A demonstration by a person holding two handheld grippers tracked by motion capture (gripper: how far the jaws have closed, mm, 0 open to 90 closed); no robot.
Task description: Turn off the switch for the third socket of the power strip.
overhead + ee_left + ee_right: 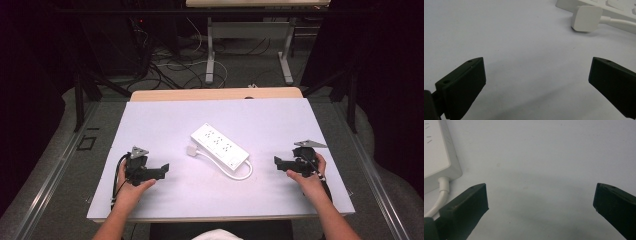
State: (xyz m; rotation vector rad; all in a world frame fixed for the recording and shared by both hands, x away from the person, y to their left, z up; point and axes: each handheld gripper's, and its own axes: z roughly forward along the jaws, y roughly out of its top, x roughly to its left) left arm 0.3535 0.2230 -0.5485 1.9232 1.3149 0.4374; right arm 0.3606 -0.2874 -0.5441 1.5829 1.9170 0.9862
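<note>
1. The white power strip (pixel 219 145) lies flat and diagonal at the middle of the white table mat (pixel 150 125).
2. Its white cable (pixel 243 172) loops around the near end of the power strip, and its square plug (pixel 192 150) rests just beside the strip's left edge.
3. I see my left gripper (pixel 162 170) well left of the power strip, jaws spread wide, holding nothing.
4. My right gripper (pixel 276 161) sits right of the power strip, jaws likewise wide apart and empty.
</note>
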